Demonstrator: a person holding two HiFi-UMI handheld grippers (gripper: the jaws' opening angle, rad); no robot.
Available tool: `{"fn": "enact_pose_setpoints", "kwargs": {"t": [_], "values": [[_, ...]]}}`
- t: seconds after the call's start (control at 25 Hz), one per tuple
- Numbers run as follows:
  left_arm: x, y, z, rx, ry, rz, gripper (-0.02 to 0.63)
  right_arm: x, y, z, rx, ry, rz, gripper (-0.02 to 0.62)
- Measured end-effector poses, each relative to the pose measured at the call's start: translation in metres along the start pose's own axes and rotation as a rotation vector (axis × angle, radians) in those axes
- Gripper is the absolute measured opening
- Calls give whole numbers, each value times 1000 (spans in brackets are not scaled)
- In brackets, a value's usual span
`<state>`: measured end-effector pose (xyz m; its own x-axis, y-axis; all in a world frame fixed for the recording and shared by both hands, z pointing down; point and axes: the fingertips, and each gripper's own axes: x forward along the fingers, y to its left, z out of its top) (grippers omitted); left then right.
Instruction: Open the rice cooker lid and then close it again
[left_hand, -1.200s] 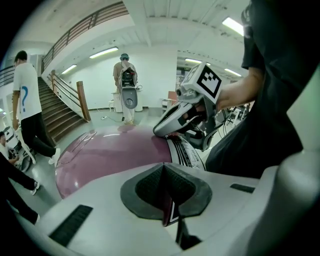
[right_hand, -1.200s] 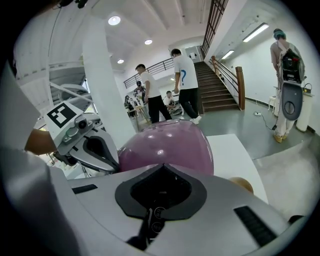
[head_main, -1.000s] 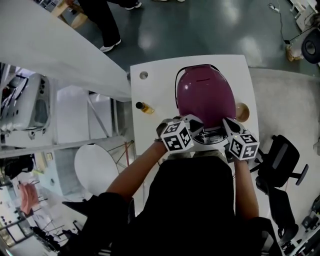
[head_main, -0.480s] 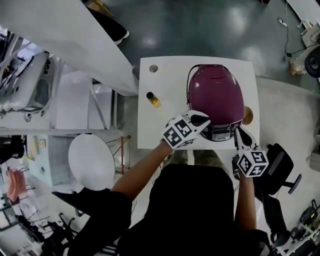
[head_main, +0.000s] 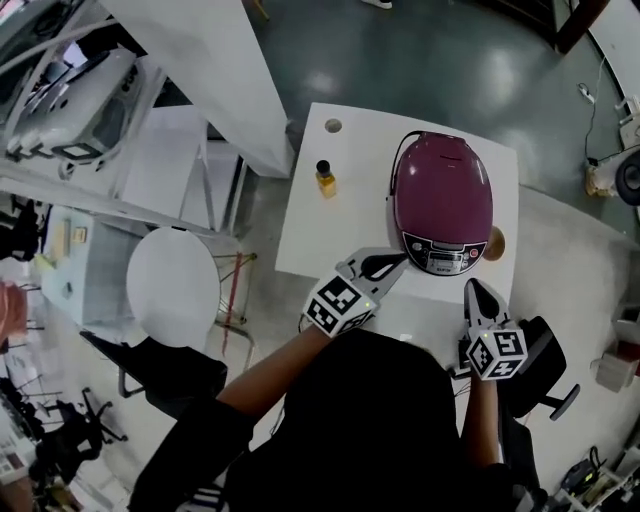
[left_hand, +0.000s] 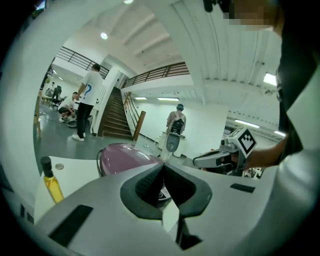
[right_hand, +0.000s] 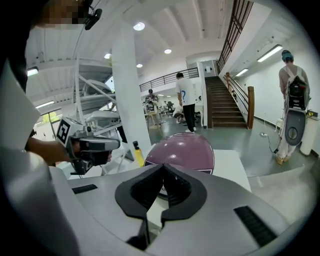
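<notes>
Both claws are clenched with nothing in them. The left gripper (head_main: 392, 263) has its jaws pressed together in its own view, and so does the right gripper (head_main: 474, 293), with no gap and nothing pinched in either. The purple rice cooker (head_main: 444, 205) sits on the white table (head_main: 330, 225) right ahead of both claws, its lid (head_main: 445, 165) down and its control panel (head_main: 445, 259) facing them. From the head view the left claw's tip is just off the cooker's front-left corner, next to the panel, and the right claw hangs a bit further back, off the front-right corner. Whether the left tip actually touches the cooker is hard to call from here, though it looks slightly apart. A small bottle of yellow liquid (head_main: 325, 178) stands beyond and to the left of the left claw, well clear of the cooker. A round wooden thing (head_main: 497, 243) peeks out from behind the cooker's right side, ahead of the right claw. Each gripper view catches the other claw off to the side, with the cooker's dome rising behind the shut jaws. A black chair (head_main: 545, 365) sits just right of the right claw.
</notes>
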<state>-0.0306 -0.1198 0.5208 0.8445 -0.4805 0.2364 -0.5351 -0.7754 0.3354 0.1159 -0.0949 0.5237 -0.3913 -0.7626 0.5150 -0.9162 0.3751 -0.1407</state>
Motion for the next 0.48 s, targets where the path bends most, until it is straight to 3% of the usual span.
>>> {"fn": "enact_pose_setpoints", "kwargs": {"t": [0.24, 0.48], "values": [[-39, -53, -18, -61, -53, 127, 5, -56, -7, -19, 26, -37, -6, 0], [-83, -88, -34, -23, -70, 260, 5, -115, -11, -40, -52, -101, -23, 0]]}}
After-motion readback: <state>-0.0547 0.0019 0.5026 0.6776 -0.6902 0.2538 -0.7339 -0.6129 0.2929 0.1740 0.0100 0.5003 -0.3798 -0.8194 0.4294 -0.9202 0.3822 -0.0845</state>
